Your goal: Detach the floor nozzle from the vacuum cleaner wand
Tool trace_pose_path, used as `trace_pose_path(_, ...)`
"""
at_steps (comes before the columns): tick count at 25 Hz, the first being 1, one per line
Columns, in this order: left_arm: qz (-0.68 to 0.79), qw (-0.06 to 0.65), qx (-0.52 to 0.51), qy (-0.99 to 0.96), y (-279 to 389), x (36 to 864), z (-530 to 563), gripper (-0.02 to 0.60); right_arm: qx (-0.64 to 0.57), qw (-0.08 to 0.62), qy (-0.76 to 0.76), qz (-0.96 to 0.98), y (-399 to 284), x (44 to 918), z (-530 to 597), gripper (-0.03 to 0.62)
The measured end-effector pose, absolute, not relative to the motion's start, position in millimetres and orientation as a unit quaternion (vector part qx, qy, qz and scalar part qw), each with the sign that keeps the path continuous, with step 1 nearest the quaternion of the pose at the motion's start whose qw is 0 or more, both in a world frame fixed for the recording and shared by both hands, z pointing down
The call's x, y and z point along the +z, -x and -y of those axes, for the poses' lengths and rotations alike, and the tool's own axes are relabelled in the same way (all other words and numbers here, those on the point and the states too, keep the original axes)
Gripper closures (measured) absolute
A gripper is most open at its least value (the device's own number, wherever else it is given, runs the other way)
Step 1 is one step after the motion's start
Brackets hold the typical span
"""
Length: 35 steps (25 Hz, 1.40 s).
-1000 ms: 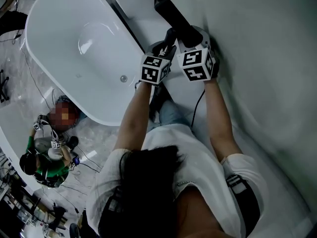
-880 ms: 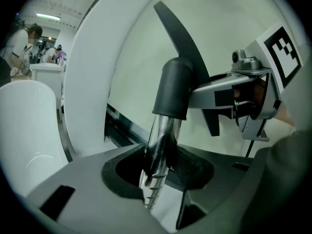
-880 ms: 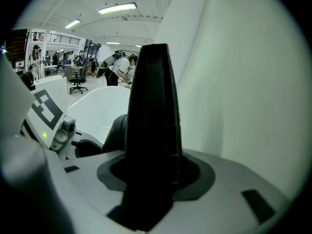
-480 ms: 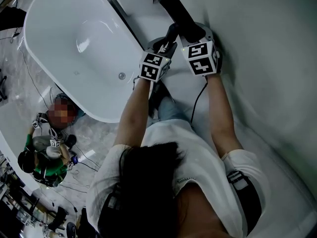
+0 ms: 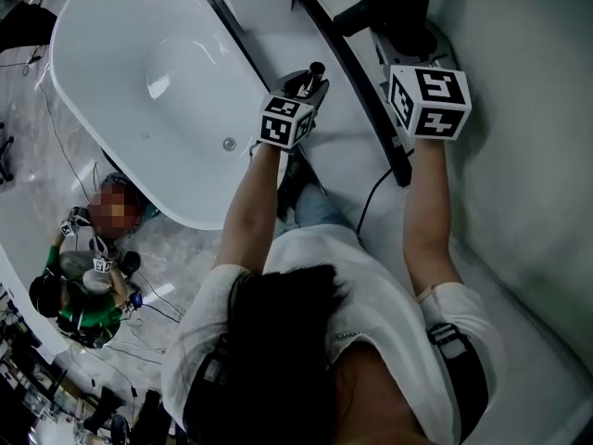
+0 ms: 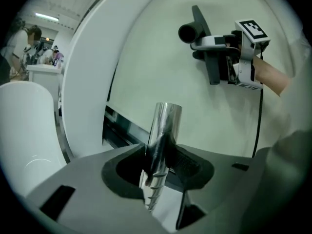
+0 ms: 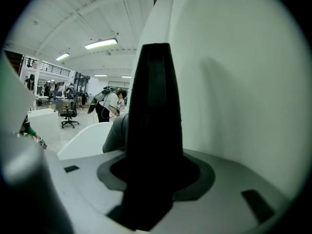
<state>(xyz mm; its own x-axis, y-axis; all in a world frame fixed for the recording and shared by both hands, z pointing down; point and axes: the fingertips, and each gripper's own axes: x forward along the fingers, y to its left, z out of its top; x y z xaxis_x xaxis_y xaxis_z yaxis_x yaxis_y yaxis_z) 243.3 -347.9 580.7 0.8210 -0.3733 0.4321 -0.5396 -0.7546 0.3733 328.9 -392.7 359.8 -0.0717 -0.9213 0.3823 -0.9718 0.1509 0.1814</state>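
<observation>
My left gripper (image 5: 310,83) is shut on the chrome wand (image 6: 163,130), whose bare open end (image 5: 318,67) sticks out past the jaws. The black floor nozzle (image 5: 408,3) is off the wand and hangs higher up and to the right, with my right gripper (image 5: 408,43) shut on it. In the left gripper view the nozzle (image 6: 204,48) shows its round socket facing the wand, well apart from it. It fills the middle of the right gripper view as a black tapered shape (image 7: 153,130) between the jaws. A long black bar (image 5: 366,100) runs beside the right gripper; whether it belongs to the nozzle I cannot tell.
A white bathtub (image 5: 139,72) lies to the left below my arms. A person (image 5: 88,286) crouches on the floor at lower left among cables. A white curved wall (image 5: 519,82) stands close on the right. A black cable (image 5: 368,193) hangs from the right gripper.
The right gripper has risen with the floor nozzle, pulling it off the wand's end. The left gripper has kept the wand in place.
</observation>
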Motion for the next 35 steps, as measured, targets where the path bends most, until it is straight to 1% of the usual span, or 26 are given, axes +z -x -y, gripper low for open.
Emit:
trace_pose_path(11, 0.261, 0.263, 0.176, -0.912, -245, 591, 359, 0.417, 0.131, 0.189, -0.634, 0.738, -312, 408, 374, 0.379)
trace_pose_path(17, 0.260, 0.280, 0.180, -0.906, -246, 586, 359, 0.413, 0.156, 0.175, -0.637, 0.734, -309, 415, 373, 0.379)
trace_pose_path(19, 0.264, 0.286, 0.166, -0.906, -243, 580, 359, 0.405, 0.158, 0.178, -0.638, 0.732, -309, 415, 372, 0.379)
trace_pose_path(22, 0.269, 0.291, 0.134, -0.908, -234, 564, 358, 0.376, 0.169, 0.175, -0.643, 0.726, -312, 419, 369, 0.379)
trace_pose_path(25, 0.268, 0.290, 0.105, -0.913, -219, 547, 357, 0.371, 0.181, 0.167, -0.649, 0.719, -311, 430, 368, 0.379)
trace_pose_path(31, 0.324, 0.317, -0.003, -0.891, -161, 493, 352, 0.373, 0.187, 0.162, -0.654, 0.715, -295, 440, 348, 0.379)
trace_pose_path(34, 0.371, 0.301, -0.025, -0.878, -125, 471, 353, 0.380, 0.181, 0.158, -0.661, 0.711, -282, 443, 338, 0.379)
trace_pose_path(35, 0.383, 0.290, -0.024, -0.876, -116, 464, 350, 0.400, 0.182, 0.156, -0.664, 0.708, -277, 445, 333, 0.379)
